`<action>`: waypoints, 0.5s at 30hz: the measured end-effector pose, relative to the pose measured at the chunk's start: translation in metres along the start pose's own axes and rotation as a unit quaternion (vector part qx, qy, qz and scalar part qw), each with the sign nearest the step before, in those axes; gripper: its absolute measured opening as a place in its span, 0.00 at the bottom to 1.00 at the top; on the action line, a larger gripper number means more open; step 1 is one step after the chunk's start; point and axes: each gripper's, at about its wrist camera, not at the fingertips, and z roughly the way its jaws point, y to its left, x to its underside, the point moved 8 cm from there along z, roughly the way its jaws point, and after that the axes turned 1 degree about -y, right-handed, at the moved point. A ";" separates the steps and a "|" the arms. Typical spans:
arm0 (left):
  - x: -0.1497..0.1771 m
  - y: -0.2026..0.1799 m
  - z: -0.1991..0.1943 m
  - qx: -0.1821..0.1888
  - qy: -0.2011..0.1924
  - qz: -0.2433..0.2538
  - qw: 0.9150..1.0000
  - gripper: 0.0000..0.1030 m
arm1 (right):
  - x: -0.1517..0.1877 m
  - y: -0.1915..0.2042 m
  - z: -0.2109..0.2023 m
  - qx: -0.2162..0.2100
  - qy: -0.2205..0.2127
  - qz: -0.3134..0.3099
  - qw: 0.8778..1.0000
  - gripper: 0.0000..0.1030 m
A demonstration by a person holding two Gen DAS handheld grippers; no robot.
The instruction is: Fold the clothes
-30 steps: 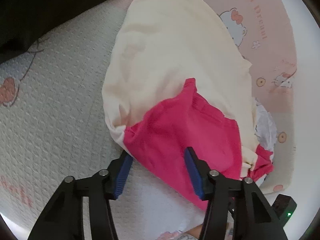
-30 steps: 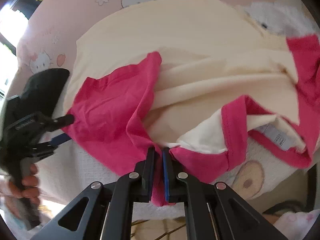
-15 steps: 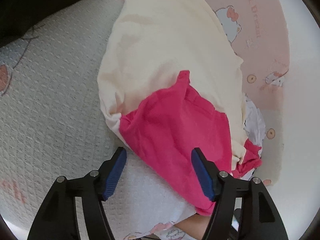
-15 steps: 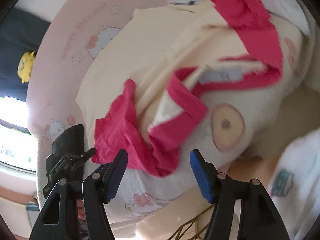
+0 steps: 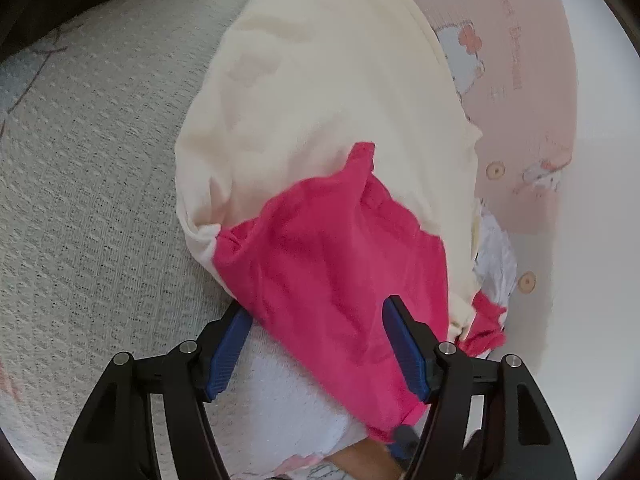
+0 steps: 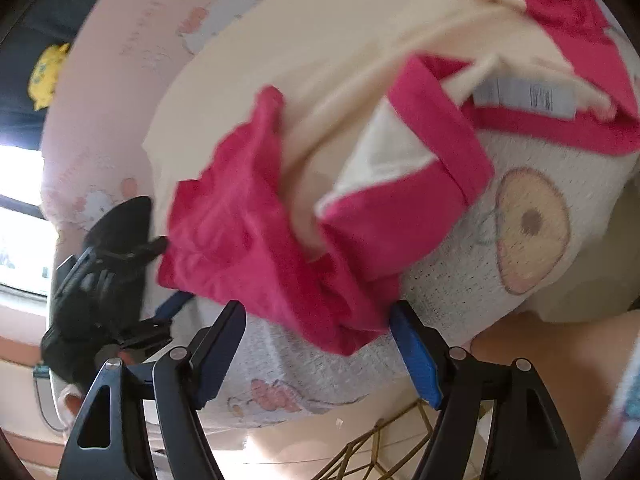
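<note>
left gripper (image 5: 316, 342): black slotted arms, silver screws, ribbed blue pads lining the fingers (image 5: 230, 346)
right gripper (image 6: 316, 346): same black frame along the lower frame edge, silver screws, blue pads on the fingers (image 6: 416, 354)

The left gripper (image 5: 316, 344) is held with its jaws spread wide, blue pads facing each other across the gap. Its black finger frames extend forward from the bottom of the left wrist view. In the right wrist view it appears at the left edge (image 6: 120, 280), gripped from below by a hand (image 6: 70, 402). The right gripper (image 6: 320, 354) is likewise spread wide, blue pads (image 6: 416, 356) apart, nothing clamped between them. Both grippers point forward and downward.
</note>
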 end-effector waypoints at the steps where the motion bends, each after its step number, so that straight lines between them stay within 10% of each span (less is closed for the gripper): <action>1: -0.001 0.000 0.001 0.005 -0.004 -0.003 1.000 0.63 | -0.001 0.000 0.004 0.001 0.002 0.001 1.000 0.76; 11: -0.006 0.007 -0.005 0.035 -0.068 -0.066 0.995 0.62 | -0.021 0.005 0.019 -0.028 -0.017 0.010 0.999 0.69; 15: -0.008 0.006 -0.004 -0.019 -0.083 -0.025 0.996 0.27 | -0.018 0.007 0.021 0.060 -0.008 -0.052 0.997 0.39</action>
